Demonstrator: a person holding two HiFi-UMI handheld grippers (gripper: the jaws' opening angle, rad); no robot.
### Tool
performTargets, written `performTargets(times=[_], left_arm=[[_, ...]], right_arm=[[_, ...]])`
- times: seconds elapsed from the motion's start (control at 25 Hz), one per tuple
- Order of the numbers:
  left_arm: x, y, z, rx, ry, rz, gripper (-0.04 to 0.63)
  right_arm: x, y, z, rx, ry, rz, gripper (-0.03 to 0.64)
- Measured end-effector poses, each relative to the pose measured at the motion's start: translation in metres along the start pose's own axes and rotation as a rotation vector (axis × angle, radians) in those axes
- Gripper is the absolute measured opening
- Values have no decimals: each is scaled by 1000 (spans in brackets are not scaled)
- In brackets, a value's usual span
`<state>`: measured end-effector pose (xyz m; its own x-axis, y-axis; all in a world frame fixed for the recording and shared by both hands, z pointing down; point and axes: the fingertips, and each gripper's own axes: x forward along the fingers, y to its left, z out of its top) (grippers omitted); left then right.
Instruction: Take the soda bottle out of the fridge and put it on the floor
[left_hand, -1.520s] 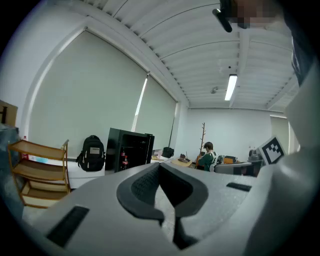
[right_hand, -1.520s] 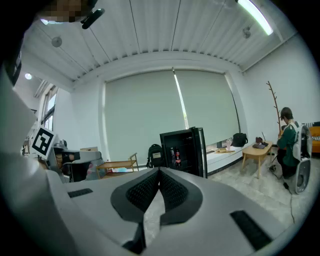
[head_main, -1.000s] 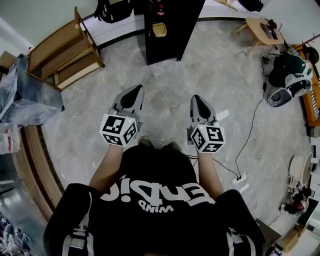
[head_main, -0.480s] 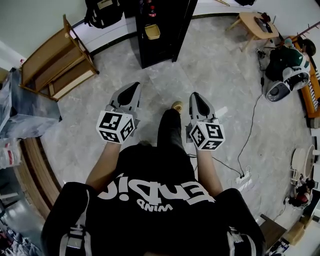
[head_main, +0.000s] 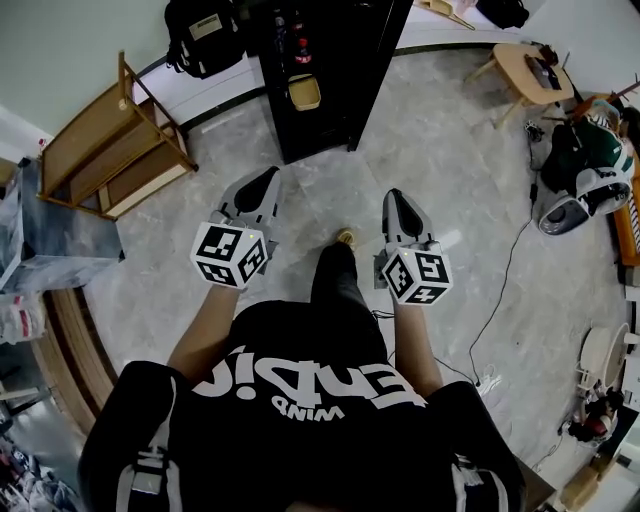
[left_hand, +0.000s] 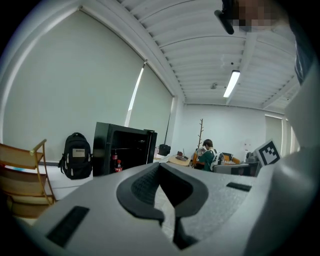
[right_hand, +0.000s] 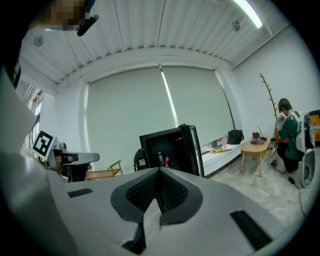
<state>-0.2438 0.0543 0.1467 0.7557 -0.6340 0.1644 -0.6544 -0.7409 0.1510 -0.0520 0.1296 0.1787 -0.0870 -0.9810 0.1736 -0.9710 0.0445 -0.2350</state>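
The black fridge (head_main: 340, 100) stands open at the top of the head view, some way ahead of both grippers. A red-labelled soda bottle (head_main: 299, 50) stands inside it beside another bottle. The left gripper view also shows the fridge (left_hand: 125, 145) and the soda bottle (left_hand: 119, 166). In the right gripper view the fridge (right_hand: 172, 147) has the bottles (right_hand: 165, 161) on a shelf. My left gripper (head_main: 270, 178) and right gripper (head_main: 393, 197) point at the fridge over the floor. Both are shut and hold nothing.
A black backpack (head_main: 205, 35) leans against the wall left of the fridge, with a wooden rack (head_main: 110, 140) further left. A low wooden table (head_main: 530, 65), a seated person (right_hand: 289, 131) and a cable (head_main: 500, 270) are on the right. A yellow tub (head_main: 304, 92) sits low in the fridge.
Both grippers have moved forward toward the fridge, which now looks nearer and larger. The person's leg has stepped forward between the grippers. The jaws stay closed.
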Motion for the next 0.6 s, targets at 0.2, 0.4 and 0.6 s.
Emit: performTargets(times=[0.2, 0.4, 0.6], left_arm=[[74, 17, 21, 1, -4, 37, 6], [142, 32, 40, -10, -16, 97, 6], [190, 45, 47, -20, -15, 146, 6]], right_arm=[[61, -45, 29, -1, 18, 42, 23], [117, -89, 54, -5, 48, 77, 23], [163, -118, 65, -18, 70, 122, 22]])
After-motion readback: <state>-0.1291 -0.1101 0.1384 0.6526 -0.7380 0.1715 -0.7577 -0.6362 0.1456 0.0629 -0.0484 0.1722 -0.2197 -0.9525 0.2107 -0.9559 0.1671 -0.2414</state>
